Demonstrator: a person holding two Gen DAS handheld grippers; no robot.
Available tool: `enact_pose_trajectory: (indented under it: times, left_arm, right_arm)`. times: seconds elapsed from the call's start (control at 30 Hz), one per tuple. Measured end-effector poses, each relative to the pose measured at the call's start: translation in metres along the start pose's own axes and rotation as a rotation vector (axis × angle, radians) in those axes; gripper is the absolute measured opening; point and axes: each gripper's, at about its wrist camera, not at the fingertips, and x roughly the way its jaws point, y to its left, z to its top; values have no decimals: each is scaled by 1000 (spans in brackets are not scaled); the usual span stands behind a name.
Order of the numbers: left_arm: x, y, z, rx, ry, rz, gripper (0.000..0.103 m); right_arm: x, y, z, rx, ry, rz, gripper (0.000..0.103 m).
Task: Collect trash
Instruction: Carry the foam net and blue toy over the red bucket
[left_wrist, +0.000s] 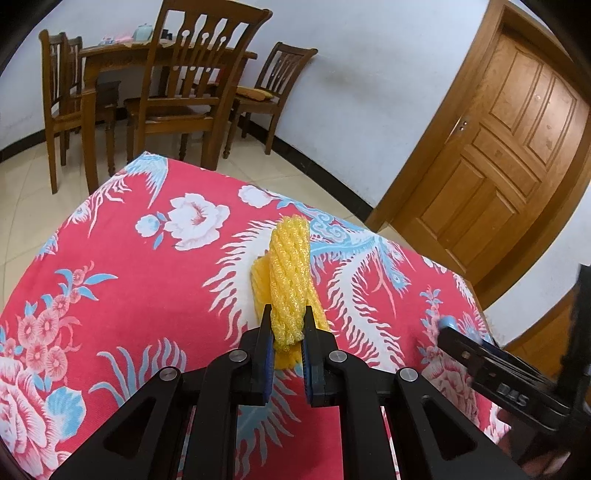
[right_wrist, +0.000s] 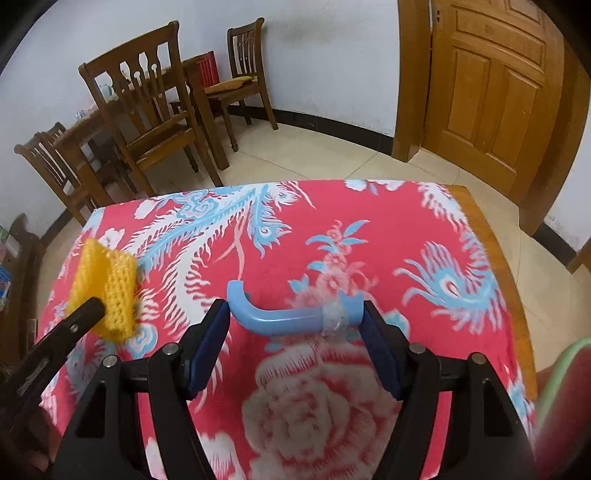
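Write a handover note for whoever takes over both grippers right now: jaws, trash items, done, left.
Left gripper: jaws shut on the yellow foam net, held over the red floral tablecloth.
Right gripper: jaws around the blue plastic piece; right pad touches its taped end, left pad looks clear, so no firm grip.
Done: net grasped.
Left: secure the blue piece, carry both away. No bin in view.

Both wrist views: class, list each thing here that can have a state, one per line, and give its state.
Yellow foam net: pinched, lifted off the cloth.
Left gripper: shut on the net.
Blue plastic handle: between the jaws, taped near one end; whether it is gripped is unclear.
Right gripper: jaws wide, either side of the handle.
Wooden door: shut.
Tablecloth: spread flat.
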Motion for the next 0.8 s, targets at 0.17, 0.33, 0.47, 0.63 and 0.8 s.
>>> enact_pose_trajectory:
  times: [0.17, 0.33, 0.47, 0.63, 0.8]
  left_arm:
    - [-4, -6, 1, 4, -5, -30, 12]
    - [-11, -16, 4, 28, -23, -52, 12]
    - [-16, -26, 4, 45, -31, -58, 12]
    - [-29, -44, 4, 85, -37, -79, 12]
    - [-44, -66, -1, 121, -39, -116, 12]
  right_arm:
    - [-26, -13, -8, 22, -14, 7, 73]
    - [-56, -34, -20, 65, -40, 11, 73]
    - [-89, -59, -33, 108, -75, -1, 73]
    - [-111, -78, -47, 153, -100, -10, 73]
    - [-134, -106, -68, 230, -119, -28, 73]
